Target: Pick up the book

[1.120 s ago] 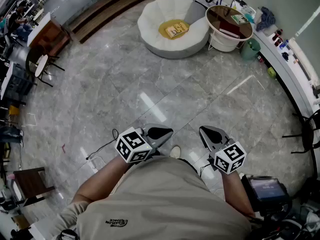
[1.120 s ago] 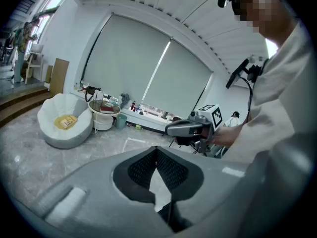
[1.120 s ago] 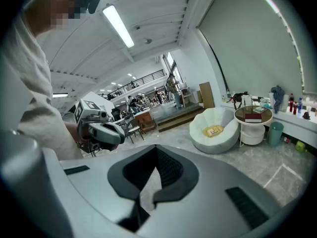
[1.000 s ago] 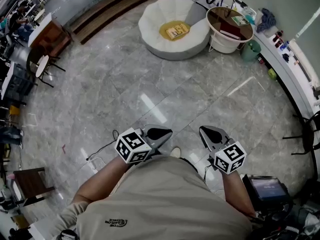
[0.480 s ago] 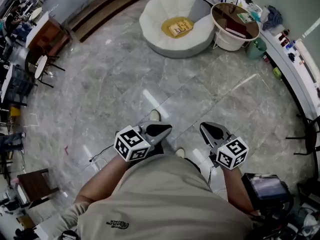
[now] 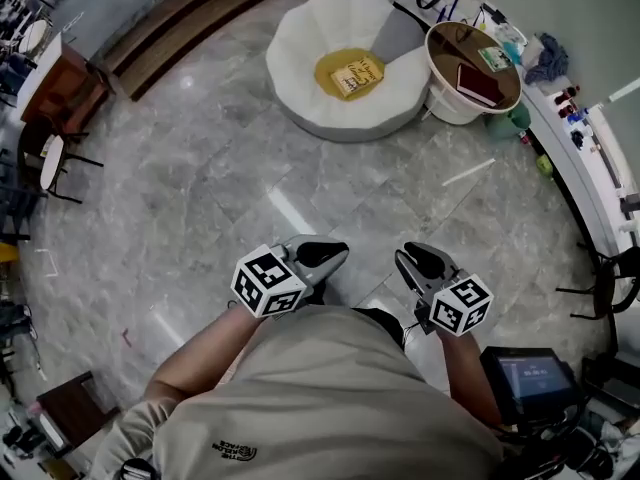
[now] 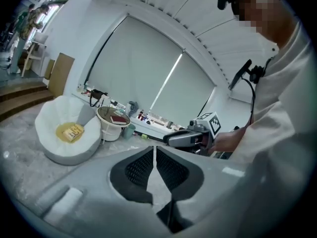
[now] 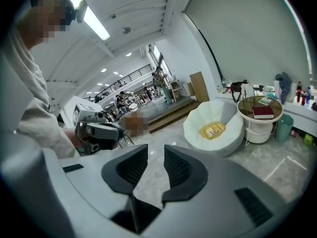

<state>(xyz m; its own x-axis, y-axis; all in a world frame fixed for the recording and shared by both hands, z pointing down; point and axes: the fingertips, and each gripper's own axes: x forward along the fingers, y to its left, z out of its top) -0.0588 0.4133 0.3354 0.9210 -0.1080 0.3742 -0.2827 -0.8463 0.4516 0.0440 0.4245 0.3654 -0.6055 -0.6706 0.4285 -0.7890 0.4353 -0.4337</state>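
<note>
Book [image 6: 350, 73] lies far off on the white chair [image 6: 300, 30]; the left gripper [image 6: 333, 252] is clenched empty and the right gripper [image 6: 408, 259] has just been opening, also empty, so advise closing in squarely with jaws spread wider.

Office lounge: beanbag chair [image 6: 300, 38], marble floor [image 6: 200, 198]

The floor [image 6: 200, 188] is polished grey stone, glossy enough to mirror the lamps. The armchair [image 6: 300, 48] looks like soft, matt white cloth (its cushion [image 6: 327, 69] yellow). The table [image 6: 450, 50] has a glossy brown top. The left gripper [image 7: 154, 153] and right gripper [image 8: 155, 156] are matt grey plastic with ribbed black pads.
</note>
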